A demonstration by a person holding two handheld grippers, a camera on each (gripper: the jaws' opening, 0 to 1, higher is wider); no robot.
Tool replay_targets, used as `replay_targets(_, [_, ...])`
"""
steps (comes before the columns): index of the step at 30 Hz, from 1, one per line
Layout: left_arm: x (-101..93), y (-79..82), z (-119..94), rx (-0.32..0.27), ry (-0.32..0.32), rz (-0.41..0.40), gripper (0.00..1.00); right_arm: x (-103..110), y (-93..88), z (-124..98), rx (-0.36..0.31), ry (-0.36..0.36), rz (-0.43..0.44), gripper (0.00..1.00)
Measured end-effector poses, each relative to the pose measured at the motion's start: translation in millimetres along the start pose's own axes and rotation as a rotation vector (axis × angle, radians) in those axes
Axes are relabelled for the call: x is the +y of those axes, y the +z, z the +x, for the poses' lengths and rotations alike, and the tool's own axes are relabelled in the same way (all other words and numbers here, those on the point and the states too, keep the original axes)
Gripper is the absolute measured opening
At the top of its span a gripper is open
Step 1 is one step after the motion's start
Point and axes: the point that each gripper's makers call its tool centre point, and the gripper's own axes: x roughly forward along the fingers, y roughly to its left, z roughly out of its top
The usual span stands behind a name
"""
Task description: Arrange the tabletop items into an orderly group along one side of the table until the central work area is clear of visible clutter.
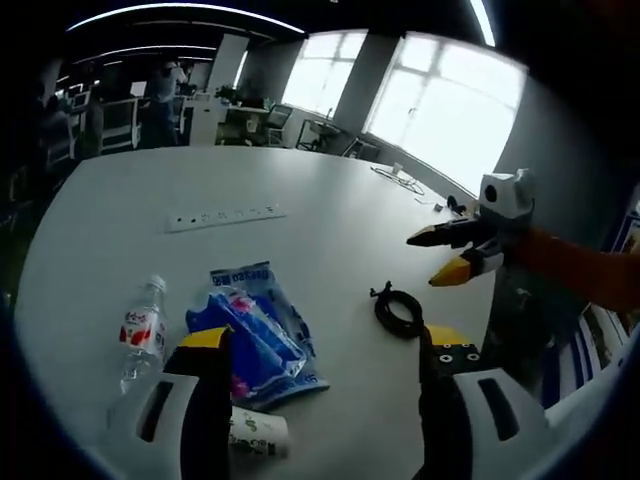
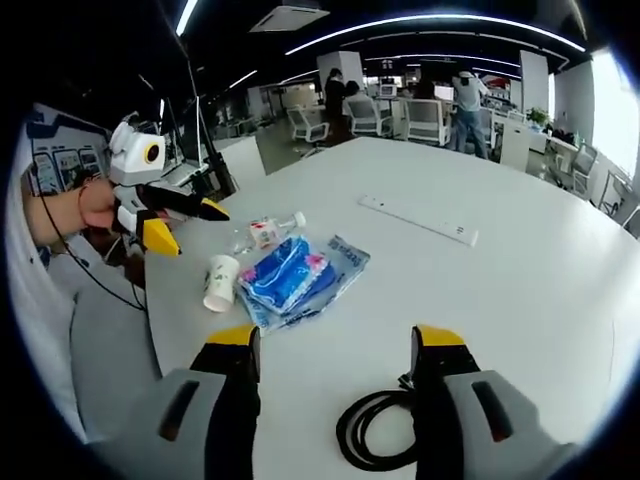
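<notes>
Left hand-held gripper (image 1: 320, 345) hung open and empty over the white desk (image 1: 330, 230). Blue packet (image 1: 255, 335) lay just past its left jaw, at about 11 o'clock; bottle (image 1: 143, 330) beside it at 10; paper cup (image 1: 255, 432) on its side against the left jaw; coiled cable (image 1: 398, 312) at 1 o'clock. Power strip (image 1: 225, 216) farther off at 12.

Right hand-held gripper (image 2: 335, 345), jaws likewise apart, gripped nothing. Cable (image 2: 375, 430) between the jaws, low, touching the right one. Packet (image 2: 295, 275), cup (image 2: 220, 282) and bottle (image 2: 268, 232) clustered at 11 o'clock.
</notes>
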Motion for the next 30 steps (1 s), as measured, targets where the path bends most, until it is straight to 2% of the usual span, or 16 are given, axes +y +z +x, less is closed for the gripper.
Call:
replay_targets(12, [25.0,-4.0,-29.0,-0.019,0.062,-0.027,0.79,12.6,10.3,19.9,0.020,0.058,-0.047,0.59])
replay_targets(30, [45.9,-9.2,-50.6,-0.052,0.108,-0.070,0.78,40.7,24.9,61.5,0.038,0.152,-0.103,0.56])
